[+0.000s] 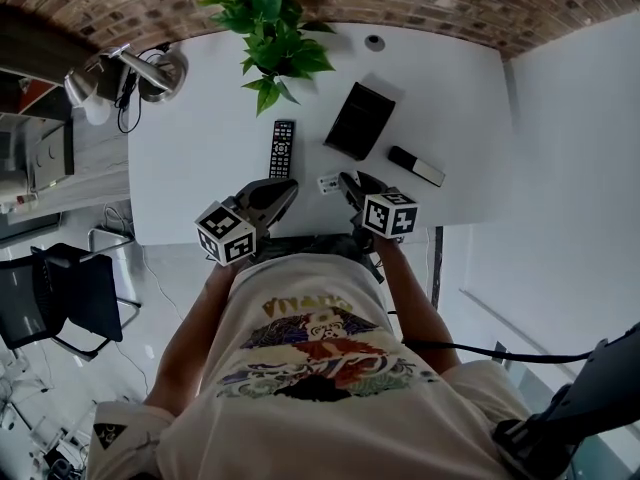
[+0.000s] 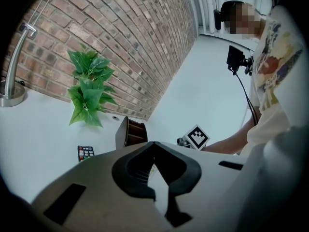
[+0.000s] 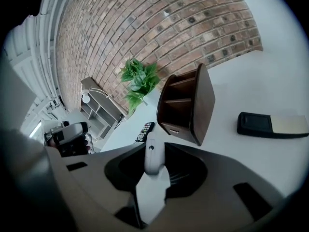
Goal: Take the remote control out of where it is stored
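A slim white remote [image 3: 151,161] sits between the jaws of my right gripper [image 3: 152,148], which is shut on it. In the head view this white remote [image 1: 328,183] hangs just over the table's near edge at the tip of the right gripper [image 1: 345,182]. Behind it stands a dark wooden holder [image 3: 186,105] with open compartments, also in the head view as the holder [image 1: 358,120]. My left gripper [image 1: 288,188] hovers at the near edge beside it. In the left gripper view the left gripper [image 2: 153,145] has its jaw tips together with nothing in them.
A black remote with coloured buttons [image 1: 282,149] lies left of the holder. A black-and-grey remote [image 1: 415,166] lies to its right. A potted plant [image 1: 270,33] and a desk lamp [image 1: 150,68] stand at the back of the white table [image 1: 450,88]. A chair [image 1: 60,293] stands beside the table.
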{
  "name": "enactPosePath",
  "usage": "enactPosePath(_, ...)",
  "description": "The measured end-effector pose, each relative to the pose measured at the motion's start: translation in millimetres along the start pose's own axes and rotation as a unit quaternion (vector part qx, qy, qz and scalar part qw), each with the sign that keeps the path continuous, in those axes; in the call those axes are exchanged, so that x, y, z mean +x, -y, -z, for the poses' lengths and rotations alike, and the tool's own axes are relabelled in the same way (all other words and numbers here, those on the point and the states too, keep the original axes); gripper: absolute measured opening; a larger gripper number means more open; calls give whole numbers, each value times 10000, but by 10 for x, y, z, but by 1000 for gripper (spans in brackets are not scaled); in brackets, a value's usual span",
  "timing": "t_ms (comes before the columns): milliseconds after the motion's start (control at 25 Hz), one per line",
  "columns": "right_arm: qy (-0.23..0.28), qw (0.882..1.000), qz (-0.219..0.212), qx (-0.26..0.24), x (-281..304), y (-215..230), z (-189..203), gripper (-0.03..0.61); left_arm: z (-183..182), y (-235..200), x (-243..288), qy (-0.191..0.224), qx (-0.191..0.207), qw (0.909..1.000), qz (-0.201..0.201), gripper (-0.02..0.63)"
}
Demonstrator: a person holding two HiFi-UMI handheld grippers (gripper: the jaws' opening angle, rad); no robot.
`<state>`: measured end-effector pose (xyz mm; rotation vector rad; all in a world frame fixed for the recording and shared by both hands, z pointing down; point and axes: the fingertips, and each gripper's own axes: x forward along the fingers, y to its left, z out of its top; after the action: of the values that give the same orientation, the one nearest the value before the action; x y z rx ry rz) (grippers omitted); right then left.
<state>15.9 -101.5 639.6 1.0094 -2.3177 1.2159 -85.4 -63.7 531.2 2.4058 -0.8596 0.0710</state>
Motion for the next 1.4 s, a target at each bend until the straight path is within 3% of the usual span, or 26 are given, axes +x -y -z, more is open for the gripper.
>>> enactPosePath(360, 260, 9986, -64, 462, 8, 200, 7, 101, 94, 17, 13, -125, -40, 9999, 27, -3)
enactPosePath(640, 217, 9993, -166, 241, 47, 292, -5, 104, 111, -6, -9, -191, -1, 9998, -46, -3)
enactPosePath(1280, 36, 9982, 472, -357, -39, 765, 33, 172, 70, 116, 145, -316, 77, 9995, -29, -3)
enactPosePath(1400, 6, 9982, 495, -340, -36, 802, 35, 241, 48, 103, 156, -307, 77, 9995, -49, -3)
